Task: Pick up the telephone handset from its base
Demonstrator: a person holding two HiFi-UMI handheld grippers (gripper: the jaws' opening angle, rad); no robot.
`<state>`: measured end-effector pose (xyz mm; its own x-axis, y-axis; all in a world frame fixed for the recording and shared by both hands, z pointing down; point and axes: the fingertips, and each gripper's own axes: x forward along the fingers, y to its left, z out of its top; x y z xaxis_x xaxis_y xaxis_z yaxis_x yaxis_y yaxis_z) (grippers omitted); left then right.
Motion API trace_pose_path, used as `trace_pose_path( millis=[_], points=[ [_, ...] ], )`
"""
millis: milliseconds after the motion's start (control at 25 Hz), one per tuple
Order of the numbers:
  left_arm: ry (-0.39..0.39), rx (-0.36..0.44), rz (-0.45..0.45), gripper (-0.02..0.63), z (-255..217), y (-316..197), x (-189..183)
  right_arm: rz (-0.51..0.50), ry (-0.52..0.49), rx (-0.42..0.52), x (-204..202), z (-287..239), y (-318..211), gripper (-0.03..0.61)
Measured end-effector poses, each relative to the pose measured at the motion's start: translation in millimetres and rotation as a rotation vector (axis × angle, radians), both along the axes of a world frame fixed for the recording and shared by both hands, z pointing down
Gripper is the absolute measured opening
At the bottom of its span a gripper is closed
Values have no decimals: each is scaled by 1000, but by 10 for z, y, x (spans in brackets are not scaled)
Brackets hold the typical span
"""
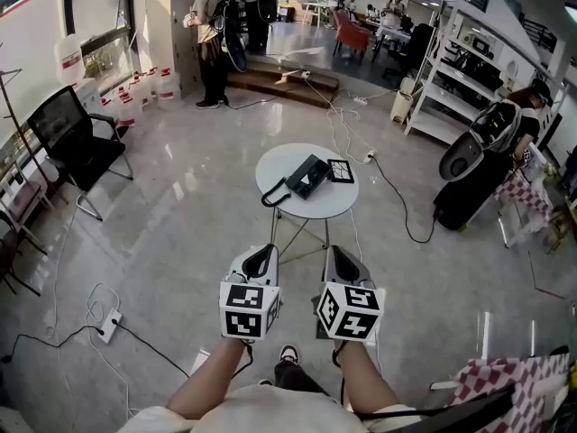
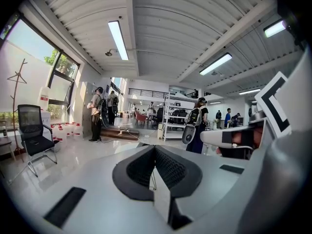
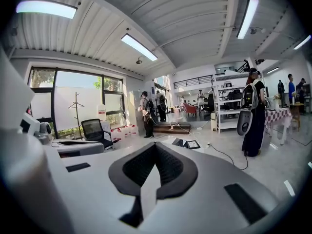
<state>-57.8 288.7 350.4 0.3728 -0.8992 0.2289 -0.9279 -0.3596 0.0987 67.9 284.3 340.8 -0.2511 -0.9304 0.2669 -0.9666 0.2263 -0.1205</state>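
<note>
Both grippers were held side by side on the near side of the round table (image 1: 329, 204), well short of it. The left gripper (image 1: 261, 256) and the right gripper (image 1: 341, 258) each had their jaws brought together on nothing, which suits a reach that, by my reading, had not yet begun. The telephone (image 1: 308, 177) sat near the middle of that table, and the handset (image 1: 297, 186) lay in its cradle on the base, so the pickup was not yet done. Its coiled cord (image 1: 272, 195) looped toward the table's near-left edge. A black-framed card (image 1: 341, 170) lay just beside the phone, toward the table's right. Whichever gripper takes the handset would probably have to spread its jaws first and come in across the handset's length.
</note>
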Motion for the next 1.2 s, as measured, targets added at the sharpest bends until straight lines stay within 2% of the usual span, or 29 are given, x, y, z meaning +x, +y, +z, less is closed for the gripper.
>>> trace_pose_path(
  millis=[400, 920, 1200],
  points=[
    [2, 18, -24, 15, -33, -393, -147, 20, -1, 32, 11, -63, -398, 25],
    [8, 35, -29, 15, -60, -1268, -13, 28, 22, 34, 208, -51, -1205, 25],
    [-3, 19, -29, 15, -10, -1505, 26, 31, 15, 16, 264, -4, -1448, 25]
  ],
)
